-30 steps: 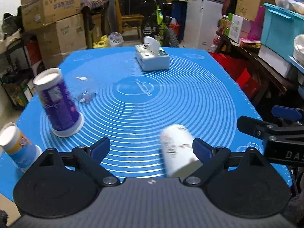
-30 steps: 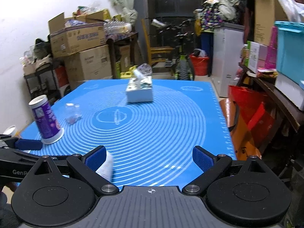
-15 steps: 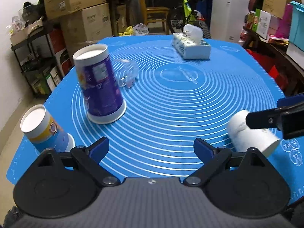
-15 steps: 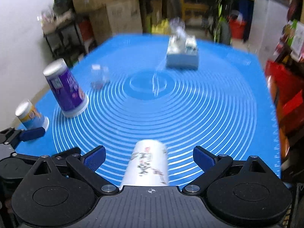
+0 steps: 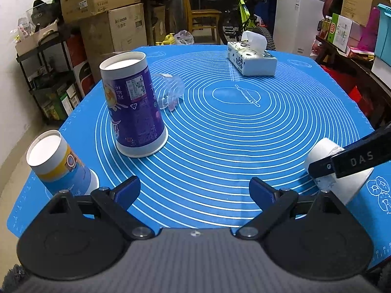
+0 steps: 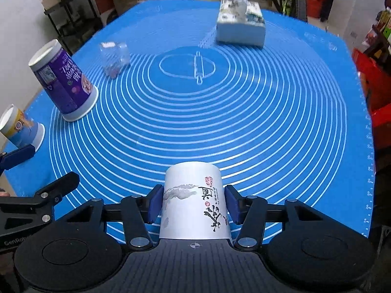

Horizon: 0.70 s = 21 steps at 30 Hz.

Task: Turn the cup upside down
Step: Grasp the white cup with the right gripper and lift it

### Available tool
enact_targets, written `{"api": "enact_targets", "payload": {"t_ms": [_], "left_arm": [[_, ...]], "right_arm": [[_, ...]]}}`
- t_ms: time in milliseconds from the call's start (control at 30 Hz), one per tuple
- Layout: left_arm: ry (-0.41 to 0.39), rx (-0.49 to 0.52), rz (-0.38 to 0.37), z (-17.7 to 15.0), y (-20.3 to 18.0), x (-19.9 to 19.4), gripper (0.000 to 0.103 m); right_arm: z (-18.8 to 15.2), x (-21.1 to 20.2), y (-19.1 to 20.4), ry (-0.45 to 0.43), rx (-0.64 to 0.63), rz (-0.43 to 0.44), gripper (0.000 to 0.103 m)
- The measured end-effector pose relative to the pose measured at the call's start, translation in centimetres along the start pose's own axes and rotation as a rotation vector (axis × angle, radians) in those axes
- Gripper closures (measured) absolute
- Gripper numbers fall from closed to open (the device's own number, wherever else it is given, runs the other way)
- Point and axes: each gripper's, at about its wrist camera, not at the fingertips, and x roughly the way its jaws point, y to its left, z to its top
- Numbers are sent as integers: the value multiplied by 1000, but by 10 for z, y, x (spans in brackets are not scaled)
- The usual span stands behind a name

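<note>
Both pads of the right tongs (image 6: 193, 205) clamp the white cup (image 6: 194, 202).

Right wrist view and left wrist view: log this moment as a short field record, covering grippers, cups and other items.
right gripper: shut on white cup
left gripper: open, empty
purple cup: upside down on blue mat
yellow-blue cup: upside down at mat's near left corner
clear plastic cup: lying behind purple cup
tissue box: far side of mat

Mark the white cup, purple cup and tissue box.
white cup (image 6: 193, 202), right wrist view, printed side wall.
purple cup (image 5: 133, 112), left wrist view, label side.
tissue box (image 5: 254, 63), left wrist view, front face.
</note>
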Motion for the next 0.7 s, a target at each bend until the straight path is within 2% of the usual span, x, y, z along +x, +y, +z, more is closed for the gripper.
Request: {"api": "enact_targets", "payload": {"t_ms": [133, 333, 500, 600, 700], "left_arm": [[-8, -7, -3, 0, 0, -1, 8], [-35, 1, -6, -2, -3, -5, 8], [-51, -12, -17, -2, -5, -7, 8], [-60, -15, -23, -4, -6, -8, 8], [-62, -6, -32, -7, -9, -8, 8]], "right_arm": [[-6, -4, -3, -100, 15, -5, 46], [-34, -14, -7, -370, 92, 6, 46], [-58, -15, -6, -596, 109, -61, 46], [-73, -11, -1, -673, 69, -114, 46], [-88, -11, 2, -709, 23, -120, 46]]}}
